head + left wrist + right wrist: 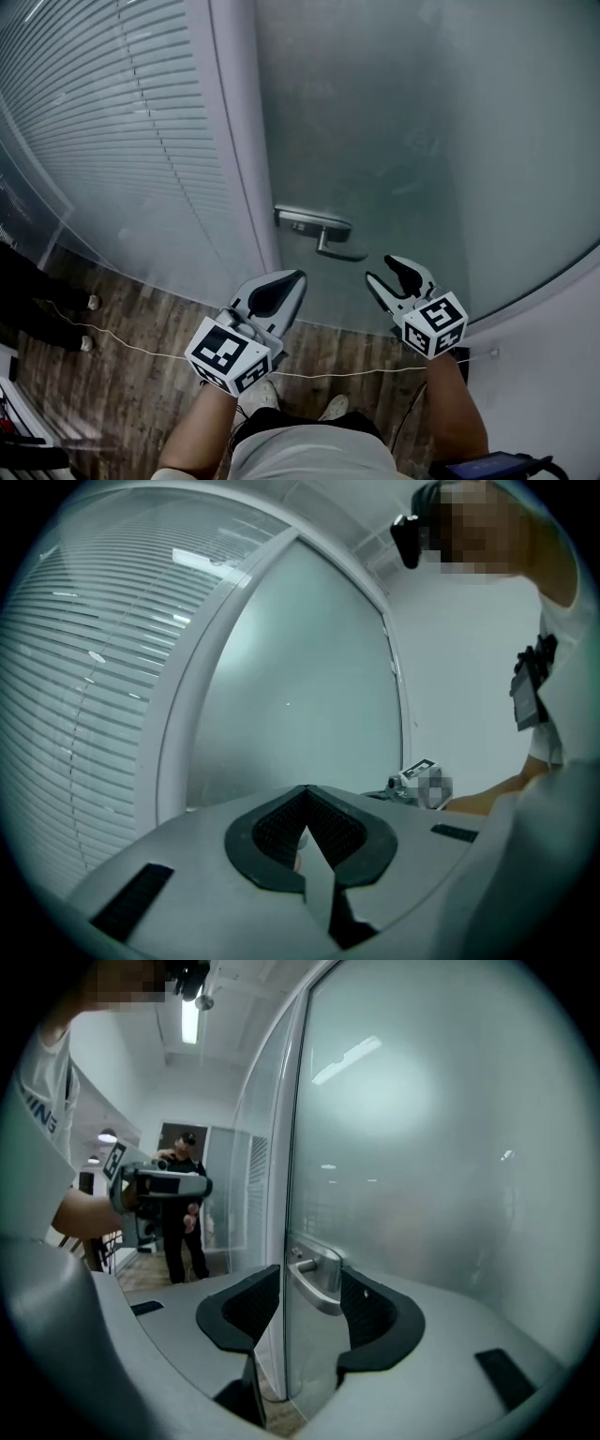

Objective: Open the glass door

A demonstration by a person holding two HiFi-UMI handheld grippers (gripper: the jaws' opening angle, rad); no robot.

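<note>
Right gripper view: handle (317,1290) just ahead, jaws apart.

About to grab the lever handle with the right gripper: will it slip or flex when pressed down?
The lever handle looks like smooth brushed metal, so a grip may slide along it. It looks solid, so it probably pivots rather than bends. The frosted glass door is a large pane, likely heavy and slow to swing.

Frosted grey-green glass door (394,141), silver handle (323,228) ahead of right gripper (384,270). White slatted blinds (112,122) beyond left gripper (286,284). Brown wood-plank floor (94,394) below both.
</note>
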